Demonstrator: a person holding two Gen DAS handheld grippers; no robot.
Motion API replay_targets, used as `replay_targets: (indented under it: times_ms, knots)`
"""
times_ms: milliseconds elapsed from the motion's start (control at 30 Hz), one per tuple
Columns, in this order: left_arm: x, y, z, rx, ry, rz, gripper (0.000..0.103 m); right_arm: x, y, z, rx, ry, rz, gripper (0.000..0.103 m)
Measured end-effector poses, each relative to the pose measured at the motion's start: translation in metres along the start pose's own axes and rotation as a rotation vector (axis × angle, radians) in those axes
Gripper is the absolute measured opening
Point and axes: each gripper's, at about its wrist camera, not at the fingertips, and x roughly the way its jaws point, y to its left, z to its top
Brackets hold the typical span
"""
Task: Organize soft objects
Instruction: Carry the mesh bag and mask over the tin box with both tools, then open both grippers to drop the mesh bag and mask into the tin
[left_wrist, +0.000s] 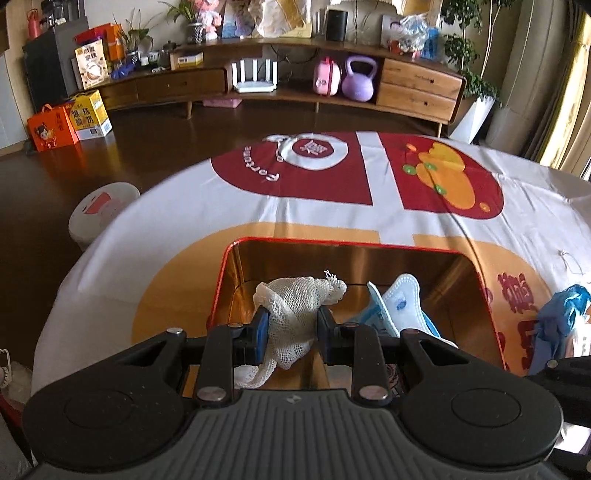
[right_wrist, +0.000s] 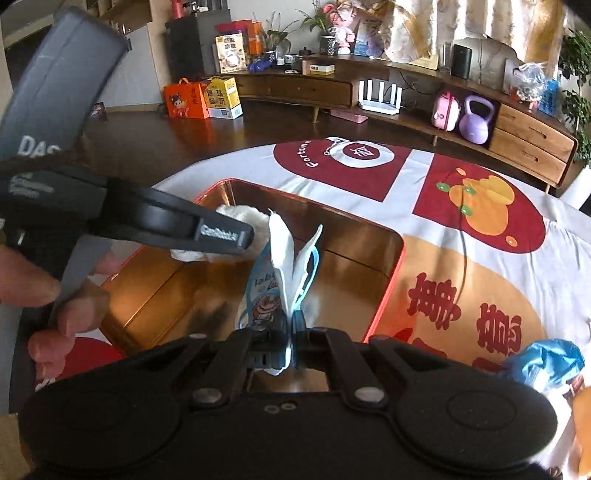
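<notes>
holding gauze (left_wrist: 295, 314) and face mask (right_wrist: 284, 266) inside gold tin (left_wrist: 476, 280).

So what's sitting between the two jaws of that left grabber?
A cream mesh cloth, pinched between the jaws of the left gripper above the gold tin; the left wrist view shows it.

The left gripper (right_wrist: 243, 236) hides most of the white mesh cloth (right_wrist: 240, 216); the blue bag (right_wrist: 550, 362) is cut off at the right edge.
</notes>
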Motion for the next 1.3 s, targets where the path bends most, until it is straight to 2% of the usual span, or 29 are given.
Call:
replay_targets:
  times_ms: [300, 467, 533, 600, 633, 900, 1300]
  knots:
    - [0.008, -0.003, 0.003, -0.003, 0.014, -0.001, 0.027, 0.003, 0.005, 0.0, -0.056, 0.015, -0.033, 0.015]
    - [0.005, -0.003, 0.004, -0.007, 0.024, 0.004, 0.031, -0.003, 0.0, 0.0, -0.045, 0.011, -0.035, 0.017]
    - [0.003, -0.002, 0.003, -0.022, 0.031, -0.004, 0.036, -0.005, 0.0, 0.0, -0.043, 0.012, -0.034, 0.023]
    - [0.0, -0.001, 0.001, -0.035, 0.025, -0.01, 0.06, -0.007, -0.002, -0.001, -0.041, 0.009, -0.027, 0.026]
    - [-0.002, -0.001, 0.0, -0.037, 0.015, -0.01, 0.063, -0.01, -0.002, -0.002, -0.038, 0.006, -0.028, 0.027]
    - [-0.028, 0.0, -0.004, -0.048, -0.031, -0.005, 0.063, -0.027, -0.008, -0.004, -0.014, -0.023, -0.022, 0.036]
    - [-0.086, -0.015, -0.016, -0.024, -0.129, -0.011, 0.063, -0.073, -0.016, -0.011, 0.034, -0.101, 0.001, 0.059]
